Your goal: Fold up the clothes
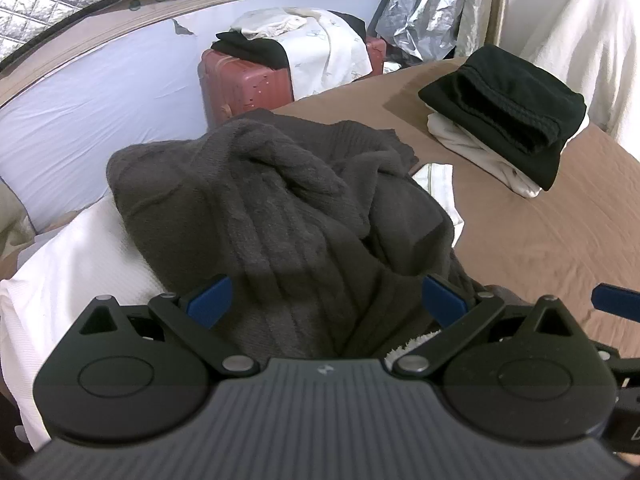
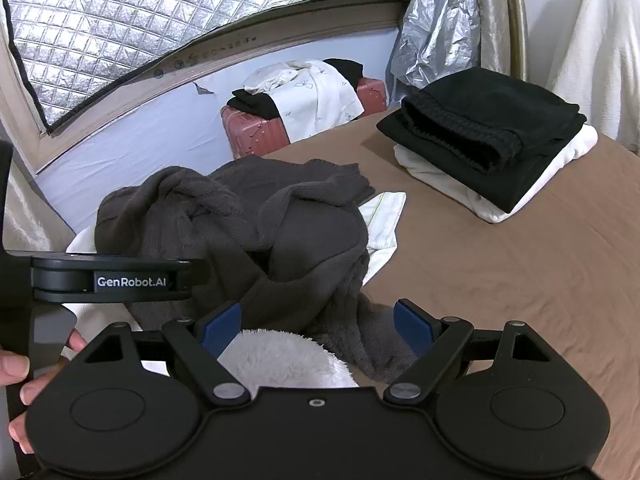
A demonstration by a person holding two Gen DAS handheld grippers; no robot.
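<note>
A crumpled dark grey knit sweater (image 1: 256, 208) (image 2: 224, 216) lies heaped on white clothes (image 1: 76, 264) on the brown bed (image 1: 540, 240) (image 2: 500, 280). My left gripper (image 1: 326, 300) hangs open just over the near part of the sweater, blue pads (image 1: 210, 300) wide apart with cloth below them. My right gripper (image 2: 318, 326) is open too, over a fluffy white garment (image 2: 280, 356) and the sweater's grey edge. A folded stack, black garment (image 1: 508, 104) (image 2: 484, 124) on white, sits at the far right.
A pink suitcase (image 1: 244, 84) (image 2: 256, 128) with loose clothes on it stands beyond the bed by the wall. Silver foil sheeting (image 2: 120, 28) covers the window. A hand (image 2: 16, 368) holds the left gripper's body at the right wrist view's left edge.
</note>
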